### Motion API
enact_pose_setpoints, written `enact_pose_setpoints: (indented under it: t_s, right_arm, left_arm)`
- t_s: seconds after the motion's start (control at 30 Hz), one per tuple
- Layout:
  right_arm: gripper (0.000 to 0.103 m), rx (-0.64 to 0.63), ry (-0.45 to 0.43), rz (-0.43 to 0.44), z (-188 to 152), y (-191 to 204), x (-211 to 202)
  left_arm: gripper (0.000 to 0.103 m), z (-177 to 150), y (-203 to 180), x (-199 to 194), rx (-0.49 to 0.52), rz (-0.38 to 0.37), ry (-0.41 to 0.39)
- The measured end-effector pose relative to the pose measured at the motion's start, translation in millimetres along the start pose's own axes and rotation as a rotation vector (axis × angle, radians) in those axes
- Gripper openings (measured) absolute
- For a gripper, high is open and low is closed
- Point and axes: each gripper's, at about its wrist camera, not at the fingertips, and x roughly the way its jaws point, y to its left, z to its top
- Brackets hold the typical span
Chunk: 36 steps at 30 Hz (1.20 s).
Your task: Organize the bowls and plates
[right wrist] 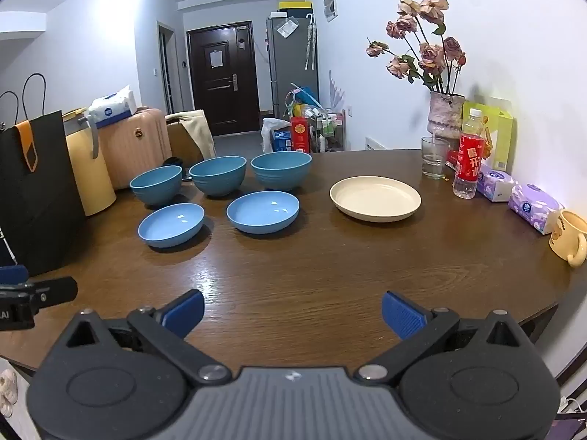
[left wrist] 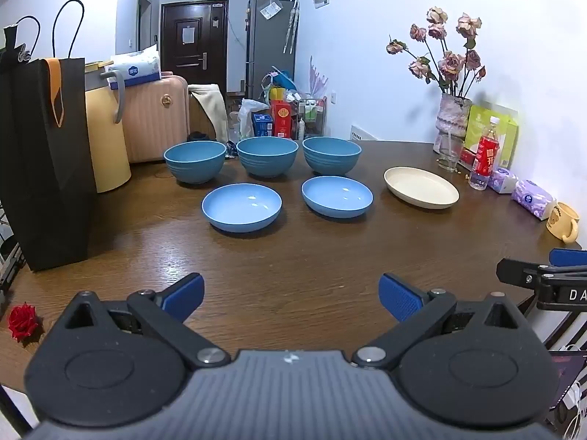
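Jaws wide; bag (left wrist: 44, 161) left, bottle (left wrist: 486, 157) right.

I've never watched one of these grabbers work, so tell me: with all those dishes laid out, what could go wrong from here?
Possibly these:
1. The three deep blue bowls stand close together in a row; lifting one might knock its neighbour.
2. The cream plate lies near a drinking glass and a bottle, which a wide reach could tip.
3. The shallow blue plates look smooth and low-rimmed, so they may slip from the jaws.
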Motion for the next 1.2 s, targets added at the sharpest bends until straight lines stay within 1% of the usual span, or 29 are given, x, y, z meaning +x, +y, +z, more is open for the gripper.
enact_pose_setpoints:
  t_s: [0.2, 0.23, 0.33, 0.47, 0.63, 0.77, 1.2]
  right_arm:
    - [0.103, -0.001, 0.002, -0.001, -1.0, 1.8, -1.5]
    - [0.103, -0.001, 0.002, -0.001, -1.2, 2.1, -1.6]
    - [0.103, -0.005, -0.003, -0.002, -1.5, 3.1, -4.0]
    - [0.103, -0.004, -0.003, -0.001, -1.9, 3.5, -3.9]
    - [0.103, -0.002, -0.006, -0.002, -2.1, 3.4, -4.4]
    - [0.103, -0.002, -0.009, -0.003, 0.6, 10.6, -7.3]
    - [0.103, -0.008, -0.014, -0.001, 2.6, 8.7, -11.2]
  left_arm:
    - [0.103, 1.2, -1.7, 0.9, 0.012, -0.002, -0.003]
    - [0.103, 7.6, -3.2, -1.5, 0.013, -0.003, -0.003]
    - [0.103, 9.6, -7.2, 1.5, 0.018, -0.006, -0.009]
    - [0.103, 0.7, -3.7, -6.9, 0.012, -0.012, -0.025]
    - [0.103, 0.8, -3.6, -8.0, 0.012, -0.012, -0.031]
    - [0.103, 1.1, -2.6, -10.0, 0.013, -0.013, -0.038]
    - [0.103, 0.8, 2.0, -14.5, 0.005, -0.005, -0.051]
